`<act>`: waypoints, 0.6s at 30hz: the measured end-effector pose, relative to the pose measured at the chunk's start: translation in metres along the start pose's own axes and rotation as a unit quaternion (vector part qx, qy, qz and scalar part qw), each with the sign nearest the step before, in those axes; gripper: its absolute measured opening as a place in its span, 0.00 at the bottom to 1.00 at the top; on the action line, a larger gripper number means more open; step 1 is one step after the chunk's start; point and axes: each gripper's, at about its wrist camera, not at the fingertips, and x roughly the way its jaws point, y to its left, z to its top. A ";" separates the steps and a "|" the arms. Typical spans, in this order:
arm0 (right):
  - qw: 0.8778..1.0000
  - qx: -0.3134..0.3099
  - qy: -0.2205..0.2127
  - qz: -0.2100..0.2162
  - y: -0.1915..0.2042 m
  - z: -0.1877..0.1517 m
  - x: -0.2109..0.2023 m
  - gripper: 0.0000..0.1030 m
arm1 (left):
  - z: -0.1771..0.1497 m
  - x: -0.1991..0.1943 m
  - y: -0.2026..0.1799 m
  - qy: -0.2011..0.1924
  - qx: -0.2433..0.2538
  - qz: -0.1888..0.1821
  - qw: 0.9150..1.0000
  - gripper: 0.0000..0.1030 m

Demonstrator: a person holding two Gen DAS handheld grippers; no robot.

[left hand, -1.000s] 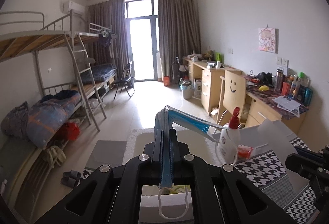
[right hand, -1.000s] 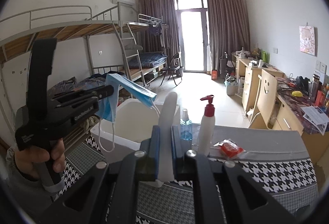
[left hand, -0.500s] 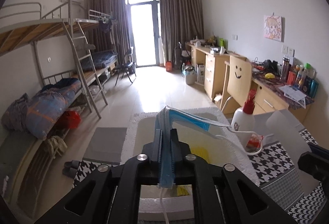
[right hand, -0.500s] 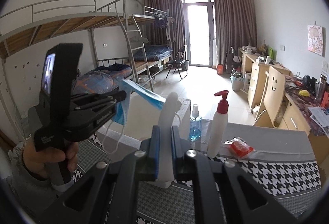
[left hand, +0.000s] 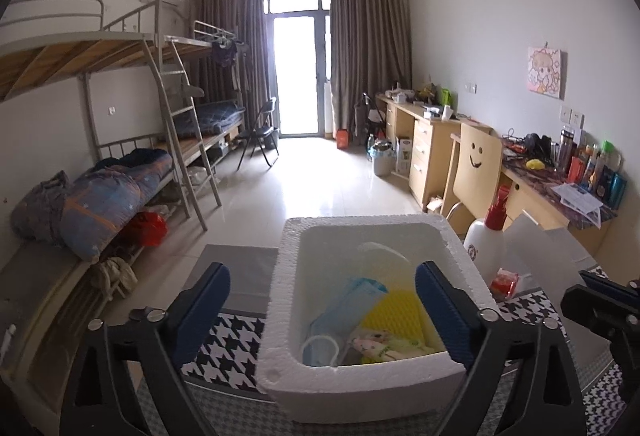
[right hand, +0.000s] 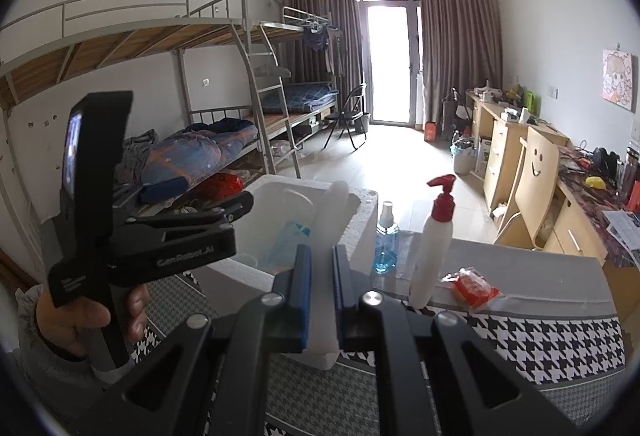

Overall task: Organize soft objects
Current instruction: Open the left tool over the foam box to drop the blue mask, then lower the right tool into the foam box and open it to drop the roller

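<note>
My left gripper (left hand: 322,276) hovers over a white foam box (left hand: 360,372), and its jaws are opening with nothing pressed between the pads. A blue face mask (left hand: 352,300) lies loose inside the box, beside a yellow sponge (left hand: 396,312) and a small printed cloth (left hand: 384,344). In the right wrist view the mask (right hand: 292,236) shows inside the box (right hand: 364,220). My right gripper (right hand: 322,256) is shut on a white soft sheet (right hand: 328,212) that sticks up and forward from its pads, just right of the box.
A white pump bottle with a red top (right hand: 434,248), a blue spray bottle (right hand: 386,248) and a red packet (right hand: 474,286) stand on the houndstooth tablecloth (right hand: 540,332) right of the box. A hand (right hand: 80,316) holds the left gripper. Bunk beds stand left, desks right.
The left gripper's jaws have opened wide and the blue mask has fallen from them into the foam box. The right gripper still grips the white sheet.
</note>
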 end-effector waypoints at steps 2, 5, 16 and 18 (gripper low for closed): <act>1.000 -0.003 -0.005 0.000 0.002 0.001 0.001 0.13 | 0.000 -0.002 0.004 -0.008 -0.001 0.001 1.000 0.95; 1.000 0.001 -0.005 0.005 0.001 0.000 0.005 0.13 | -0.001 -0.003 0.009 -0.010 -0.003 0.005 1.000 0.96; 1.000 -0.002 0.012 0.016 0.005 0.005 0.021 0.13 | -0.007 -0.010 0.025 -0.012 -0.017 0.014 1.000 0.99; 1.000 -0.001 0.015 0.020 0.006 0.007 0.025 0.13 | -0.009 -0.010 0.027 -0.013 -0.018 0.017 1.000 0.99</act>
